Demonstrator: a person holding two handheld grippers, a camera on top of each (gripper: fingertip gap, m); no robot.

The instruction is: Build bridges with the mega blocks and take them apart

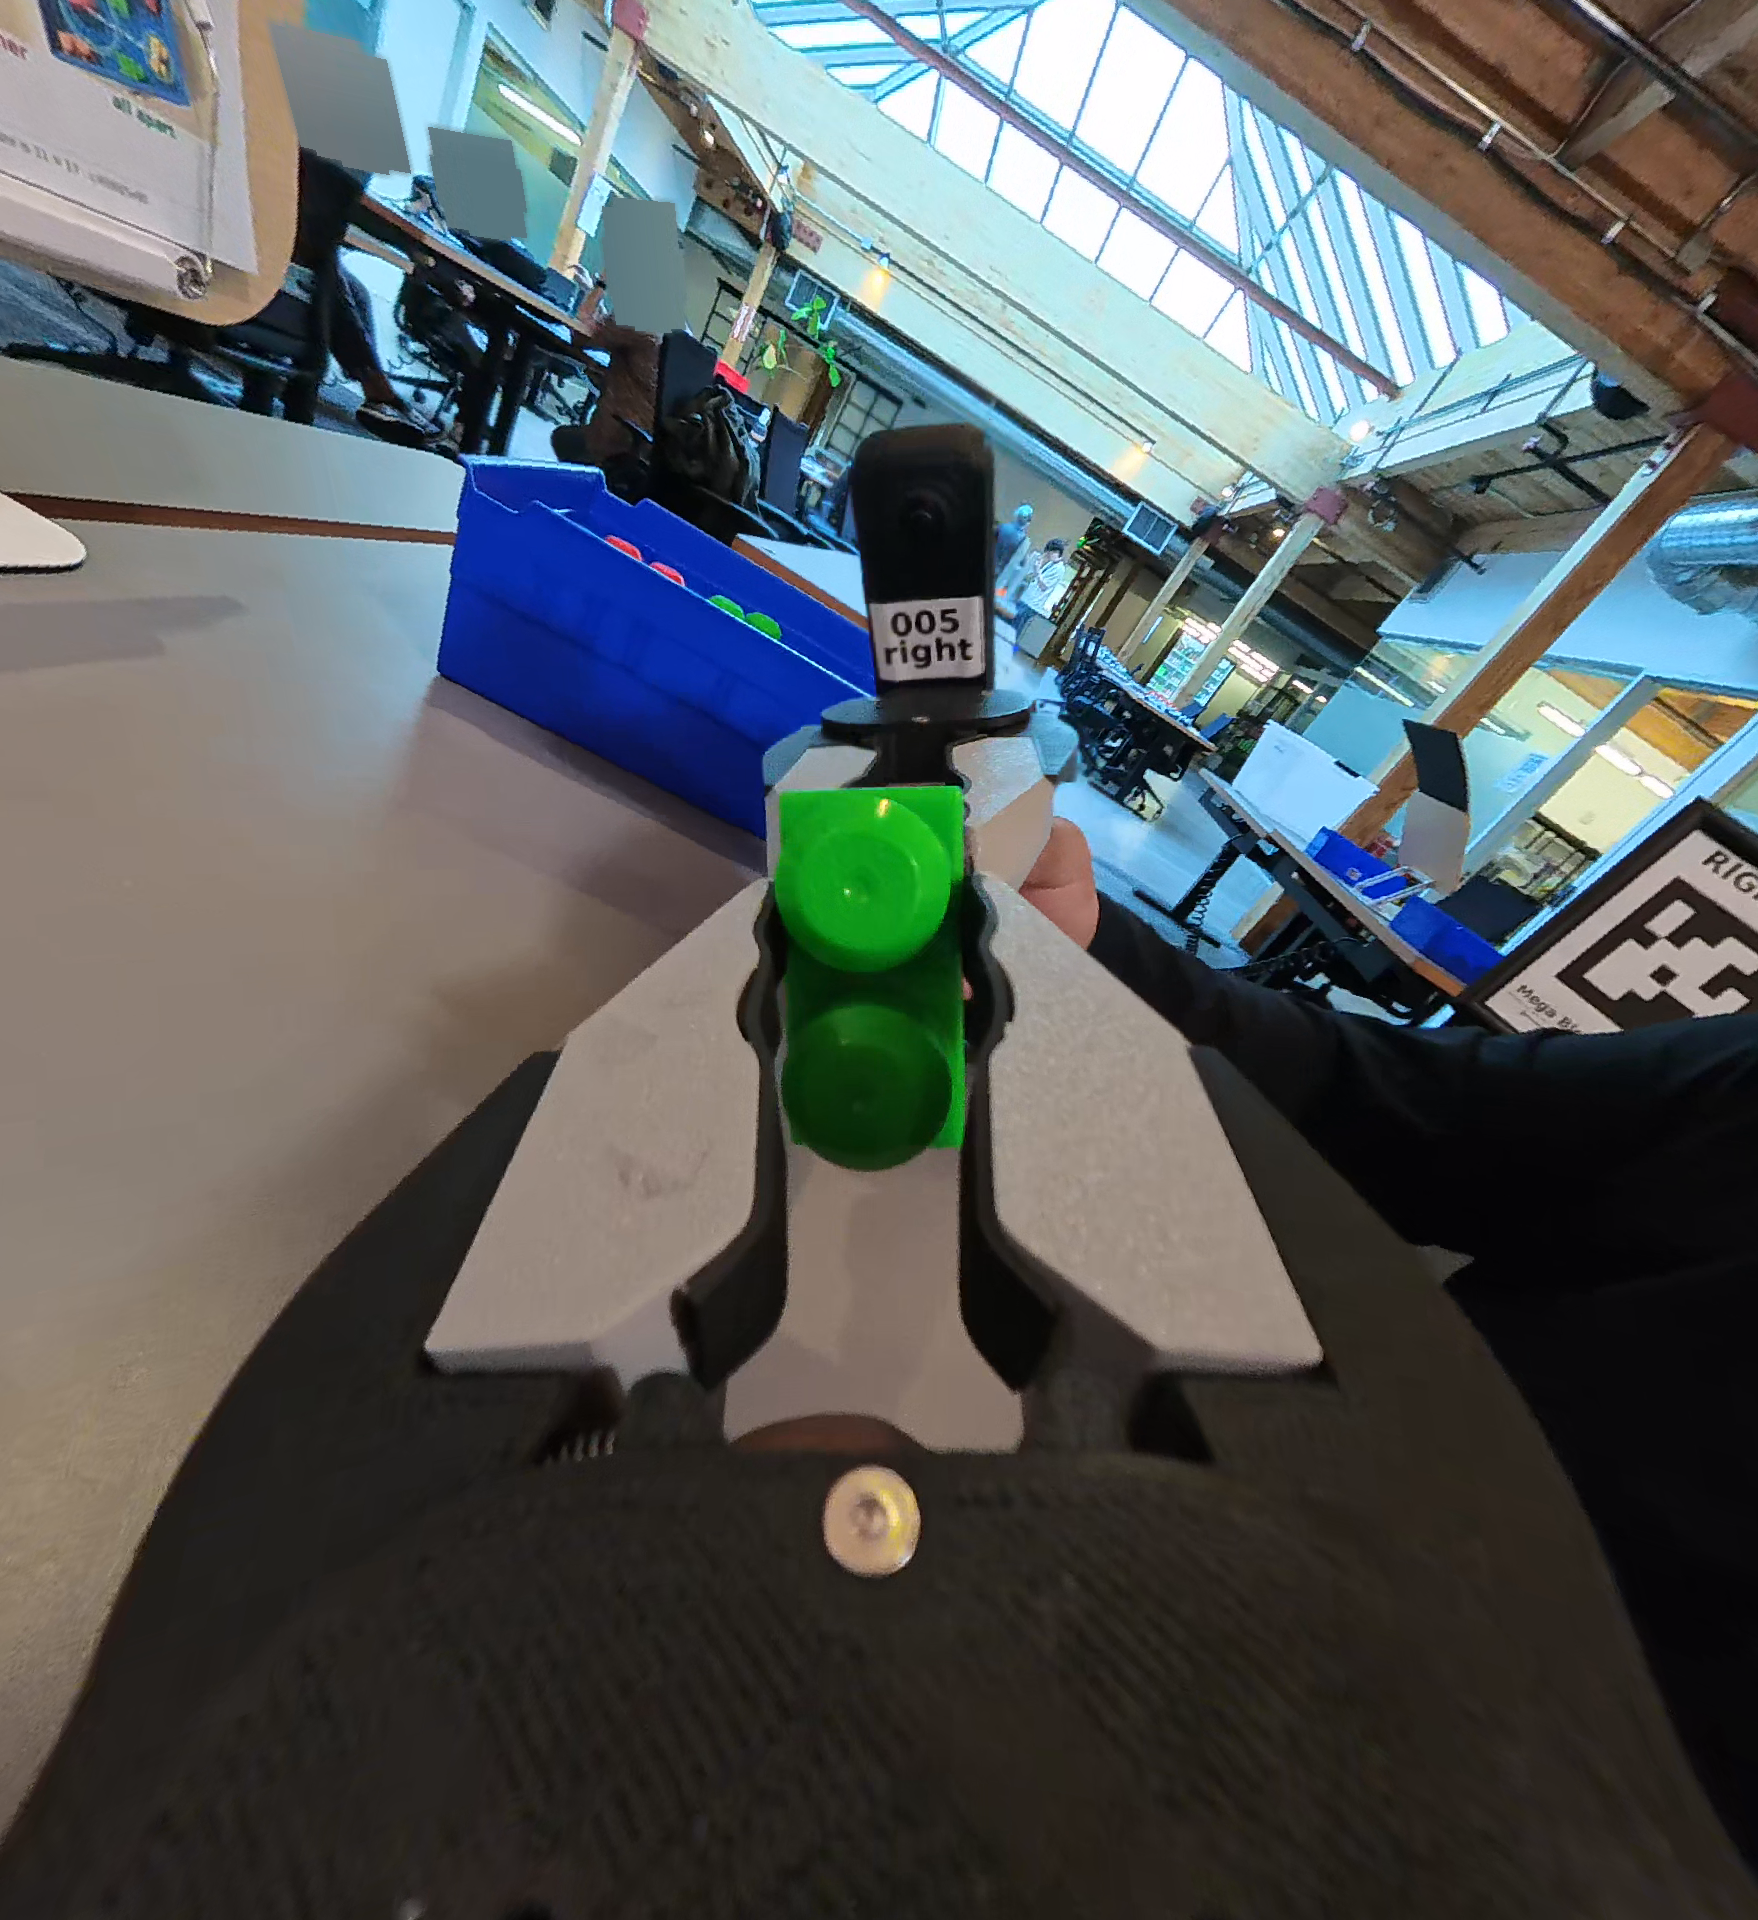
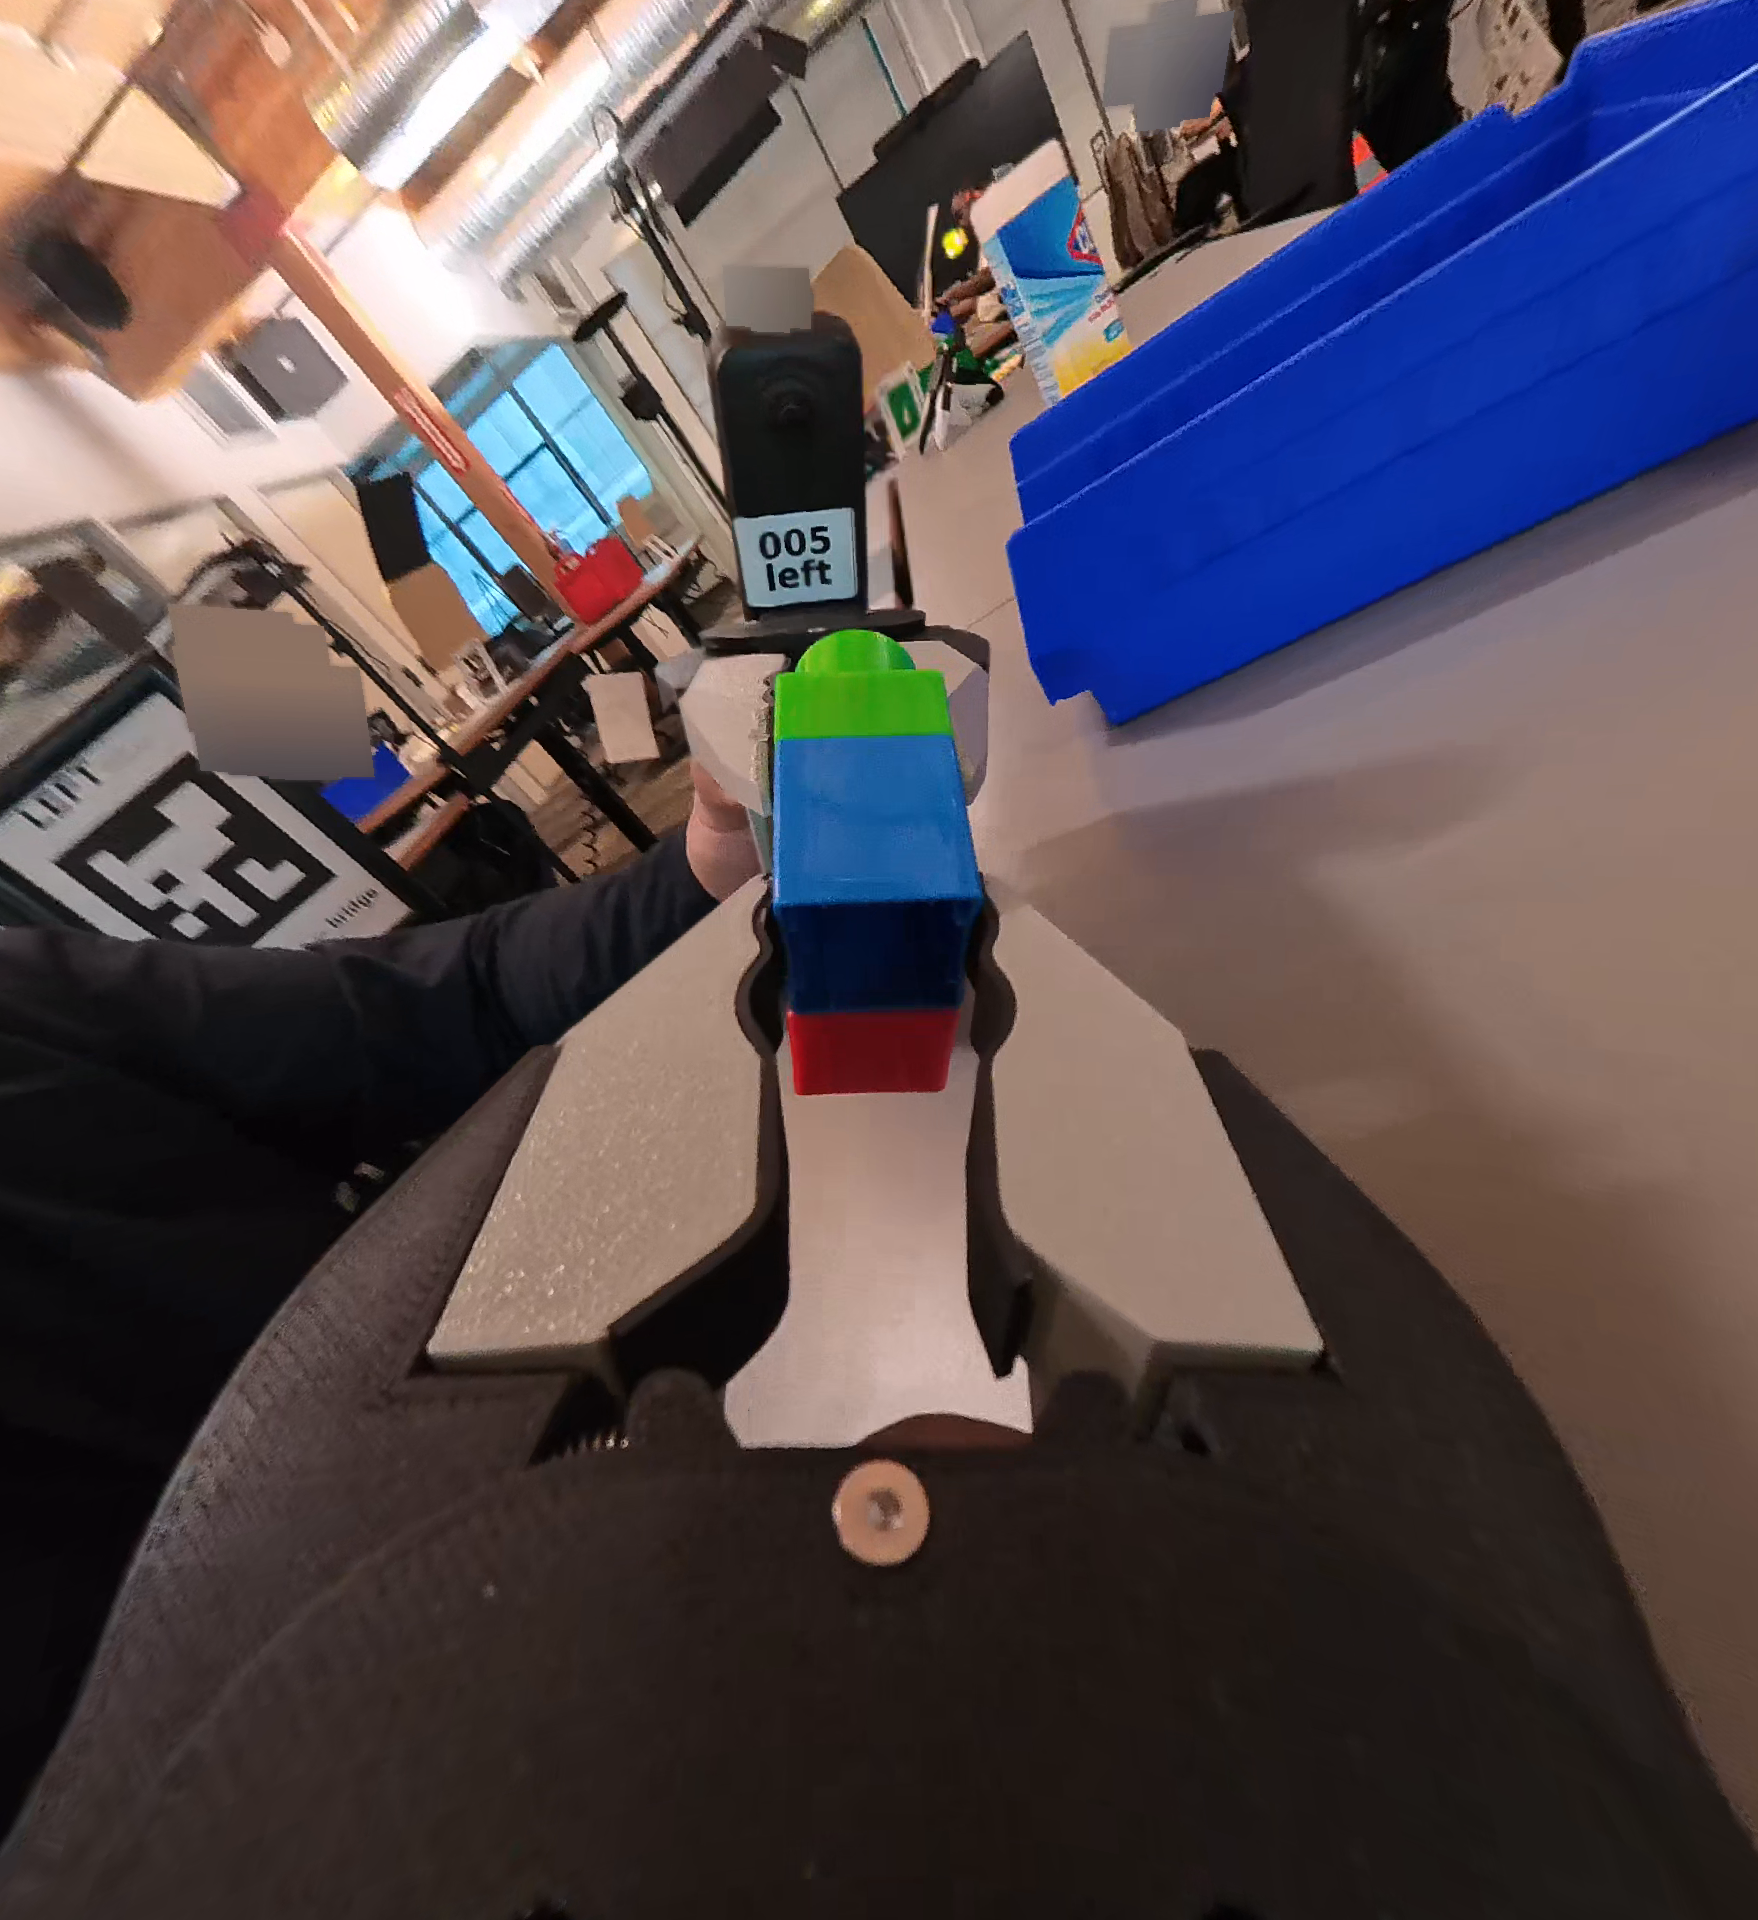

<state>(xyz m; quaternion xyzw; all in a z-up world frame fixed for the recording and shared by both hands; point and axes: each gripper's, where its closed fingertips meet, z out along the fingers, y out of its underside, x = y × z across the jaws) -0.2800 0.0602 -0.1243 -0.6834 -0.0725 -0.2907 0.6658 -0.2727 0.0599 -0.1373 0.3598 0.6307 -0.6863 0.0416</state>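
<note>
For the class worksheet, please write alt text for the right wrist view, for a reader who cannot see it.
The right claw is shut on a stack of blocks held above a grey table: red block nearest, blue block, then green block. The left claw faces it, gripping the green end. A blue bin sits right.

I count three stacked blocks between my two grippers: one green block (image 2: 859, 701), one blue block (image 2: 870, 862) and one red block (image 2: 870, 1051). On the table (image 1: 179, 935) I see one blue bin (image 1: 626, 644), and poking above its rim are two red studs (image 1: 646, 559) and two green studs (image 1: 745, 613).
</note>
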